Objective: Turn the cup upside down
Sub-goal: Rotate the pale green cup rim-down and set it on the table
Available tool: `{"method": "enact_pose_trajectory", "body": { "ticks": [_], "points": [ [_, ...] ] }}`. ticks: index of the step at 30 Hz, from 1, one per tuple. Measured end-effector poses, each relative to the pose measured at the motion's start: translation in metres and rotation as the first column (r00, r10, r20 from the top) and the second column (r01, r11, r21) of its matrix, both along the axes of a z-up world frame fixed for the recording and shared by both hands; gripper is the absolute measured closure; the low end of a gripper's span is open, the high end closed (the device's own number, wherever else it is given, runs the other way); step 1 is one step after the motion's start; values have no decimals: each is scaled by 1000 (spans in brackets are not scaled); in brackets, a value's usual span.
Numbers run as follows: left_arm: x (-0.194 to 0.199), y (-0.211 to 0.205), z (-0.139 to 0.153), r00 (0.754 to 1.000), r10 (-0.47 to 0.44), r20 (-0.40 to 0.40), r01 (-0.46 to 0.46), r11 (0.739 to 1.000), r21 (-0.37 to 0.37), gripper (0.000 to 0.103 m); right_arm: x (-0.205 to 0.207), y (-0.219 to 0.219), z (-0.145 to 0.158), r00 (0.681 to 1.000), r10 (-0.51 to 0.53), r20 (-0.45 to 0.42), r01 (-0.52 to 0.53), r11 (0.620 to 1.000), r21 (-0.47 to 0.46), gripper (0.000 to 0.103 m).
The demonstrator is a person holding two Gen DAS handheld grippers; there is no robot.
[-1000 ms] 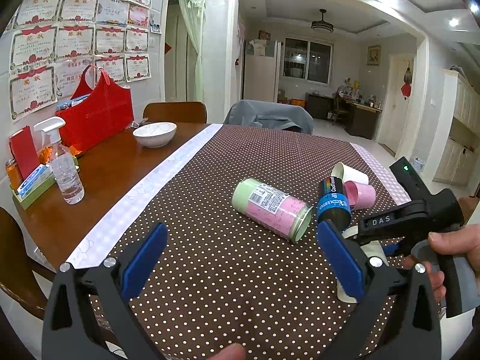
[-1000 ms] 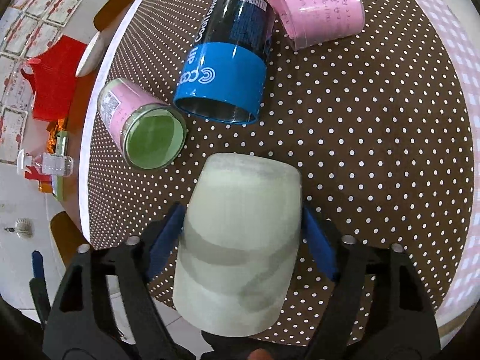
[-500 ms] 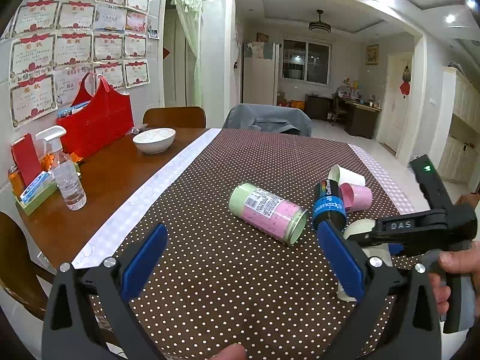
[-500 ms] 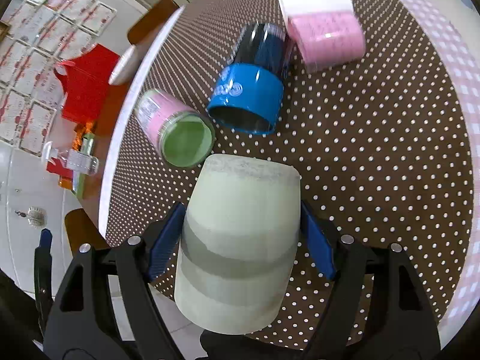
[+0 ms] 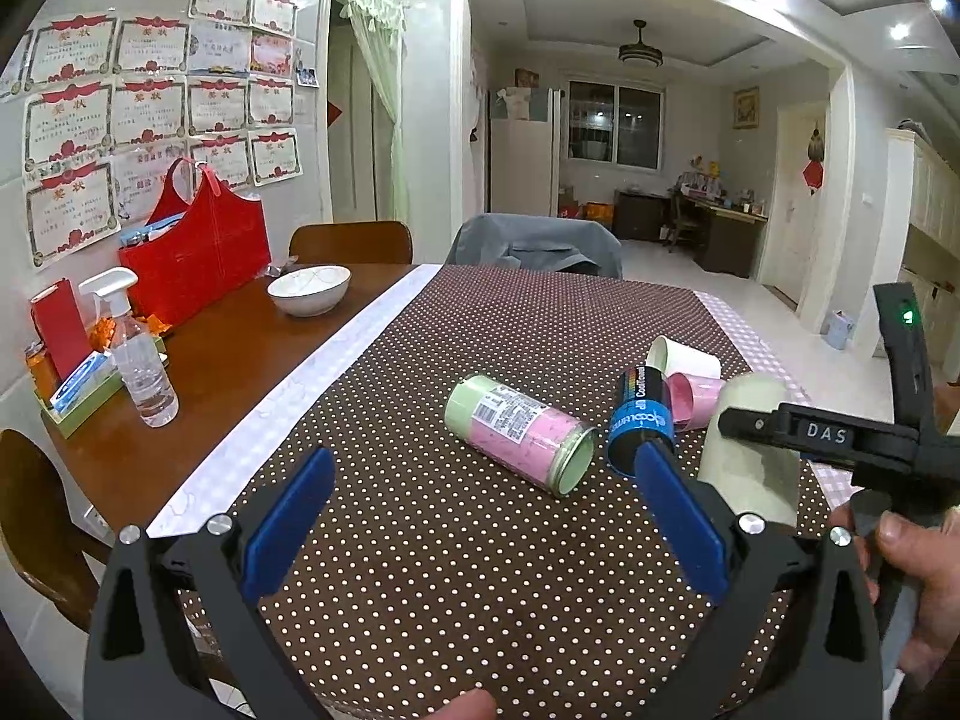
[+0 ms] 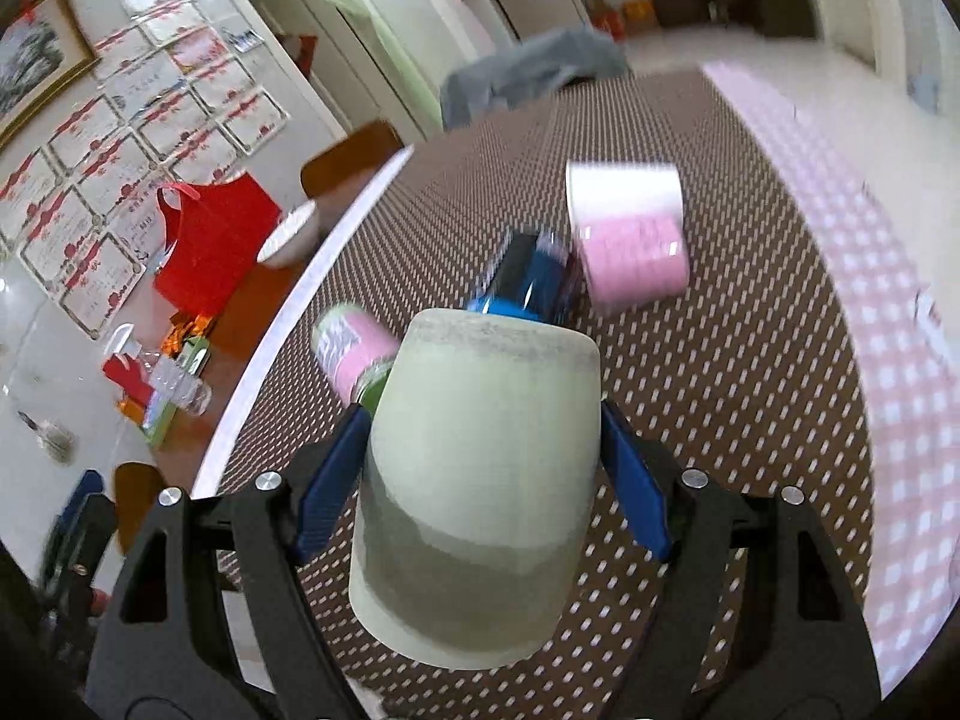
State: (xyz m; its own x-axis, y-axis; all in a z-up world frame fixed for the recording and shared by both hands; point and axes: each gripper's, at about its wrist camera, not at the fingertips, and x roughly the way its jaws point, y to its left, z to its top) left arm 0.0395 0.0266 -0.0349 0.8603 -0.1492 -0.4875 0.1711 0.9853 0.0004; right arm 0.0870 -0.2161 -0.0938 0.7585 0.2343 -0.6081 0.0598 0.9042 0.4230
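While the pale green cup (image 6: 480, 480) is being gripped across its middle by the blue pads of the right claw (image 6: 480, 468), it is being held near the front right corner of the tabletop (image 5: 480, 540), closed base up and wider rim down; whether the rim is touching the dotted brown cloth (image 5: 528, 324) cannot be told. The cup is being judged as light, stiff and matte, with a gentle taper and a faintly gritty base edge, so a hold across the mid-wall is being thought safest, since smooth tapered sides may slip under a loose squeeze. The left claw (image 5: 480, 516) is being held wide open and empty over the cloth. A green-and-pink can (image 5: 522, 438), a blue-and-black can (image 5: 639, 420) and a pink-and-white cup (image 5: 690, 378) are lying on their sides just beside it.
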Motion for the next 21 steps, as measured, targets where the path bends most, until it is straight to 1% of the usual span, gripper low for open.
{"method": "enact_pose_trajectory", "body": {
  "ticks": [3,5,6,9,11,16,21],
  "points": [
    [-1,-2,-2,1000,7,-9,-7,1000,0,4,-1,7,-4,998,-7,57,10,998,-62,28],
    [0,-2,-4,1000,16,-18,-16,1000,-2,4,-3,12,-6,996,-11,93,22,993,-117,28],
    [0,-2,-5,1000,18,-22,-18,1000,-4,4,-4,18,-8,992,-15,123,35,986,-165,28],
    [0,-1,-6,999,17,-29,-17,1000,-21,4,-2,26,-13,987,-17,158,51,976,-213,28],
    [-1,0,-7,999,13,-31,-14,999,-31,4,-1,33,-15,983,-18,183,67,963,-262,28],
    [-1,2,-10,999,12,-38,-14,999,-49,4,1,48,-21,979,-11,203,85,929,-361,28],
    [0,4,-12,999,13,-44,-16,998,-58,4,3,61,-32,983,11,181,66,910,-410,28]
  ]
}}
